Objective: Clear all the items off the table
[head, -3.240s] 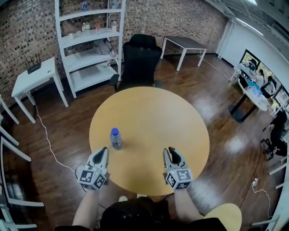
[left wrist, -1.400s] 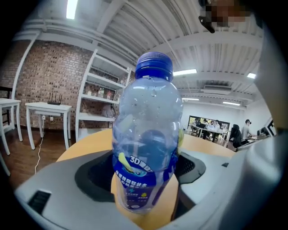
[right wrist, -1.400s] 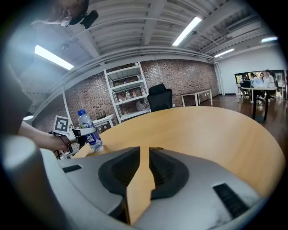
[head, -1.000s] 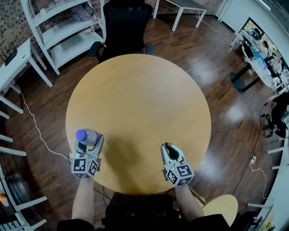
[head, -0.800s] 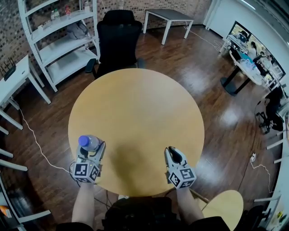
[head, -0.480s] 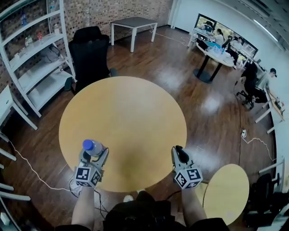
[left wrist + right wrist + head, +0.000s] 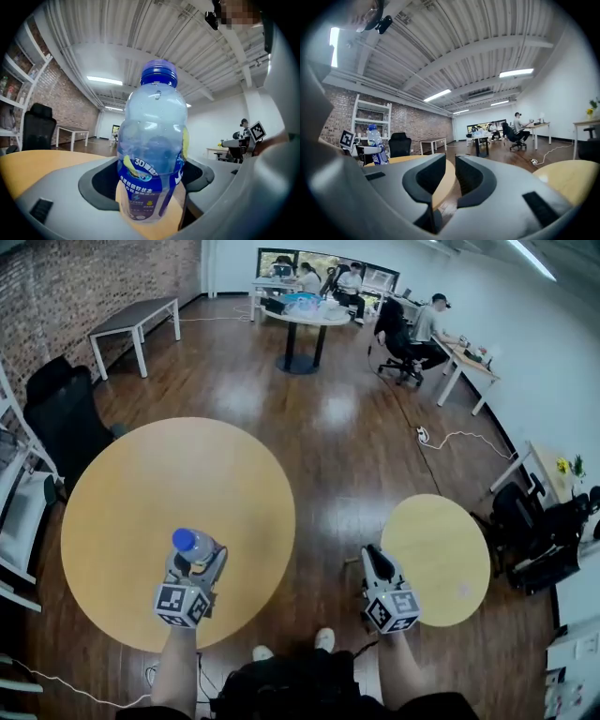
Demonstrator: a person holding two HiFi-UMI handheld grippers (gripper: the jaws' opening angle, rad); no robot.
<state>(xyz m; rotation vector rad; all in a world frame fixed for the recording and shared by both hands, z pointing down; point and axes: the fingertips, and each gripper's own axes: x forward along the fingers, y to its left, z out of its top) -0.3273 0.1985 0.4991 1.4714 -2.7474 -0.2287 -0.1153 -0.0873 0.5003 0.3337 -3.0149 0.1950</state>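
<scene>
In the head view a clear water bottle (image 7: 192, 547) with a blue cap and blue label stands upright in my left gripper (image 7: 195, 563), above the near edge of the large round wooden table (image 7: 122, 493). The left gripper view shows both pads pressed against the label of the bottle (image 7: 152, 154). My right gripper (image 7: 375, 563) hangs over the floor between the large table and a small round table (image 7: 436, 559). Its jaws are almost together with nothing between them. The right gripper view also shows the bottle (image 7: 375, 145) at the left.
A black office chair (image 7: 56, 418) stands at the large table's far left and a grey desk (image 7: 131, 320) beyond it. People sit at desks (image 7: 309, 287) at the far end of the room. A white cable (image 7: 450, 439) lies on the wooden floor.
The bottle was taken off the table and is held by the left gripper. The view has swung right; both grippers moved right, and the right one is now off the large table.
</scene>
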